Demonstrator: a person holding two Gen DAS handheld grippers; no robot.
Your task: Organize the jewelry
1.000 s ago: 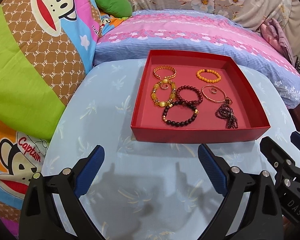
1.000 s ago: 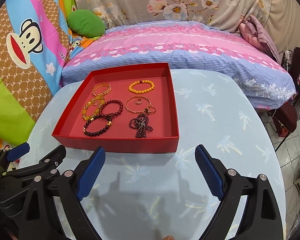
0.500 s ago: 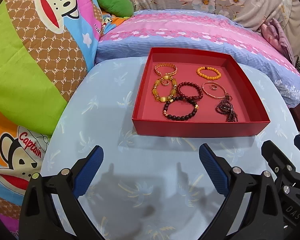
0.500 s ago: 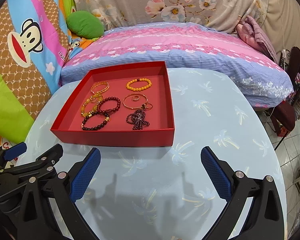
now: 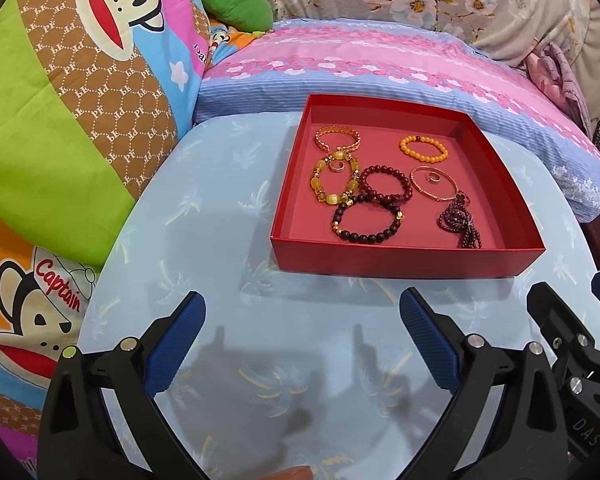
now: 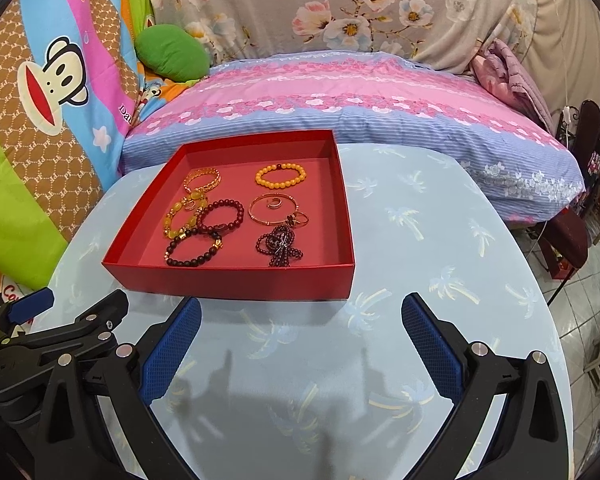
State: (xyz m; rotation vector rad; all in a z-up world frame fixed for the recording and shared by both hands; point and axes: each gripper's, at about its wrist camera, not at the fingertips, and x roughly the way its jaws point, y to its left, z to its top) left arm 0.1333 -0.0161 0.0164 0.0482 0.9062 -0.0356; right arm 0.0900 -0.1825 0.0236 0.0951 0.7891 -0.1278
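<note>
A shallow red tray (image 5: 404,260) (image 6: 228,280) stands on a round light-blue table. In it lie several bracelets: a gold chain one (image 5: 337,136), an orange bead one (image 5: 423,148) (image 6: 280,174), a yellow stone one (image 5: 334,180), a dark red bead one (image 5: 385,183) (image 6: 220,216), a black bead one (image 5: 366,220) (image 6: 193,249), a thin rose-gold bangle (image 5: 434,183) with small rings, and a bunched dark red strand (image 5: 460,226) (image 6: 280,246). My left gripper (image 5: 302,332) is open and empty, short of the tray's near wall. My right gripper (image 6: 300,332) is open and empty, also short of the tray.
The table top (image 5: 220,216) (image 6: 440,240) carries only the tray. A pink and blue striped cushion (image 6: 340,92) lies behind it. A cartoon-monkey blanket (image 5: 60,120) is on the left. A floor drop and furniture (image 6: 580,240) show at the right.
Both grippers have drawn back and risen slightly, so the tray sits farther ahead and smaller in both views. The jewelry has not moved.
</note>
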